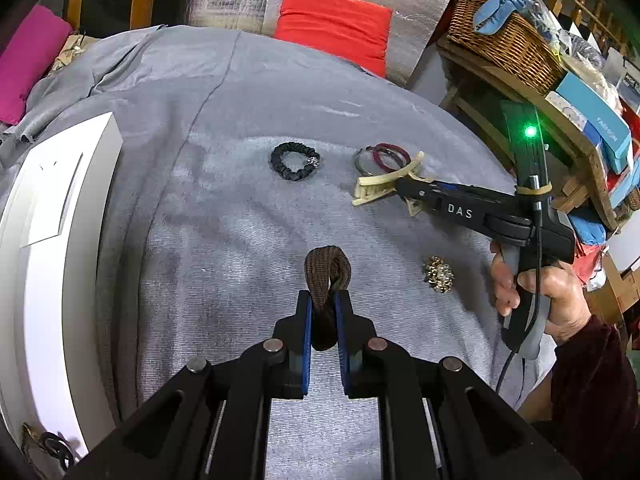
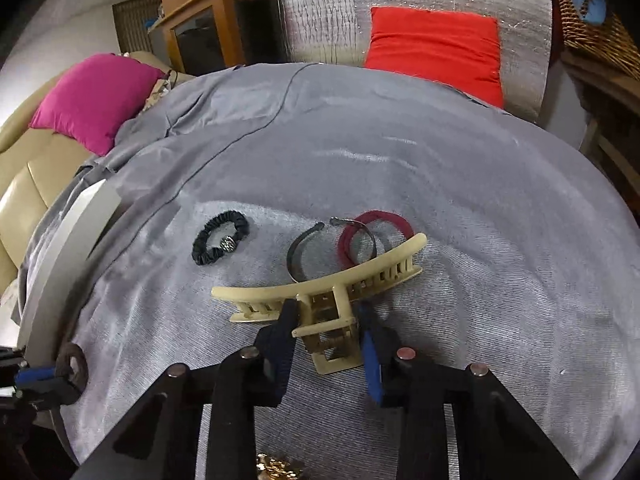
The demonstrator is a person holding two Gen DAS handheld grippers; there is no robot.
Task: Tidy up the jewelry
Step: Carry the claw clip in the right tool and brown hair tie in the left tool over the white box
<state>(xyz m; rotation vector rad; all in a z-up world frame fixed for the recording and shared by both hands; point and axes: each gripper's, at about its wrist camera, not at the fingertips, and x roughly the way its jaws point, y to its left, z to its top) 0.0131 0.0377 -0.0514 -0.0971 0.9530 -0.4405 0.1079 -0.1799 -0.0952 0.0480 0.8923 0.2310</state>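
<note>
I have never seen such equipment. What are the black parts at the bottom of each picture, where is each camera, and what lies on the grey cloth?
No robot is here. A person holds two hand tools, each with two jaws and a camera that looks forward along them, so each picture shows its own tool at the bottom.

In the left tool's picture, the left gripper is shut on a brown hair tie. On the right you see the person's hand holding the other tool.

In the right tool's picture, the right gripper has its jaws on either side of the handle of a cream hair claw and seems to grip it.

On the grey cloth also lie a black scrunchie, a dark red hair tie, a thin black band and a gold brooch. A white box stands at the left.
</note>
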